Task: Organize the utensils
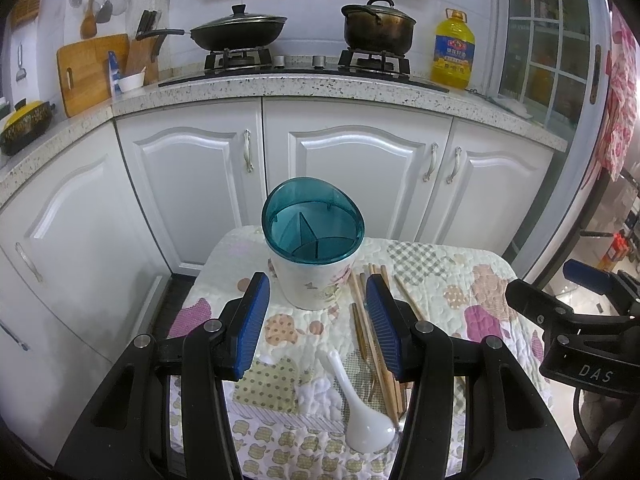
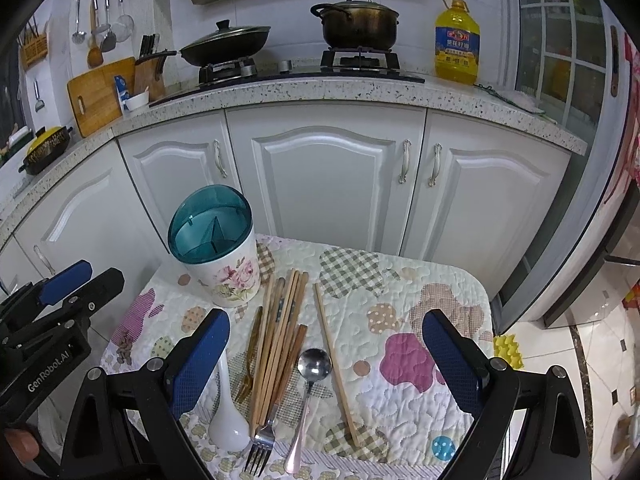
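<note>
A white floral utensil holder [image 1: 310,276] [image 2: 228,276] with a teal divided top stands at the far left of a small quilt-covered table [image 2: 400,320]. A bundle of wooden chopsticks [image 2: 280,336] [image 1: 370,336], a lone chopstick [image 2: 336,364], a metal spoon [image 2: 312,368], a fork [image 2: 262,440], a small gold fork [image 2: 250,364] and a white ceramic spoon [image 2: 226,412] [image 1: 358,408] lie on the quilt. My left gripper [image 1: 316,292] is open and empty just before the holder. My right gripper [image 2: 326,340] is open and empty above the utensils.
White kitchen cabinets [image 2: 324,184] stand behind the table under a speckled counter with a wok [image 2: 224,46], a pot [image 2: 358,24] and an oil bottle [image 2: 457,42]. A glass door [image 2: 560,60] is at the right. Tiled floor lies right of the table.
</note>
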The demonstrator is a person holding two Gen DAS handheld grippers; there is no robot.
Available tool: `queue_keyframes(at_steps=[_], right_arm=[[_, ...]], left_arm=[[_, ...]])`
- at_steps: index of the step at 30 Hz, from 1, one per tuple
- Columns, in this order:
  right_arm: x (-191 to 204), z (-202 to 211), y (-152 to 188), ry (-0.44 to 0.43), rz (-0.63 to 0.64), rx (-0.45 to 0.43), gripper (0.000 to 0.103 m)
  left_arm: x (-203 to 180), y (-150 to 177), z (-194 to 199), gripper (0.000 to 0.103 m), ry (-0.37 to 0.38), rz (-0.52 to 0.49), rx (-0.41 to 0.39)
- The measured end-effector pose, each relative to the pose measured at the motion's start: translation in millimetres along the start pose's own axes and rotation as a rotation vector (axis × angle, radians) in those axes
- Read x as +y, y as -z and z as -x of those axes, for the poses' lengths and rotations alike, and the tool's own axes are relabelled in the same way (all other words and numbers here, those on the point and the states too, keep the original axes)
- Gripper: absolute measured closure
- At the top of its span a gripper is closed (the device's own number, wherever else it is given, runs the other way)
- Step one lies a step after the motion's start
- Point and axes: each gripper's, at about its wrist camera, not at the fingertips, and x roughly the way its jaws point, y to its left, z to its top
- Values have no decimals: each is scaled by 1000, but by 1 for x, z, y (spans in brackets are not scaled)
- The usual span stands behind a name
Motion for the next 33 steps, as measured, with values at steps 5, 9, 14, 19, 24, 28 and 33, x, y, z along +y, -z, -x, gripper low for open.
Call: queue_keyframes(at_steps=[5, 9, 14, 19, 24, 28, 33], right_arm=[[0, -2, 1, -4, -2, 6, 7], [-1, -3, 1, -7, -2, 8, 7], [-2, -5, 1, -7, -5, 13, 7], [-1, -5, 1, -6, -6, 16, 7], [-1, -6, 1, -5, -6, 16, 7], [-7, -13, -1, -8, -2, 21, 7], [-27, -37, 1, -21, -13, 74, 7]], left_arm=[[0, 1, -1, 53, 0, 3, 4], [2, 1, -2, 53, -1, 5, 5], [1, 1, -2, 53, -1, 5, 7], [2, 2, -5, 53, 2, 12, 12], [3, 2, -7, 53, 5, 14, 17], [9, 5, -14, 53, 28, 30, 46], [33, 16, -36, 53, 90, 127, 146]])
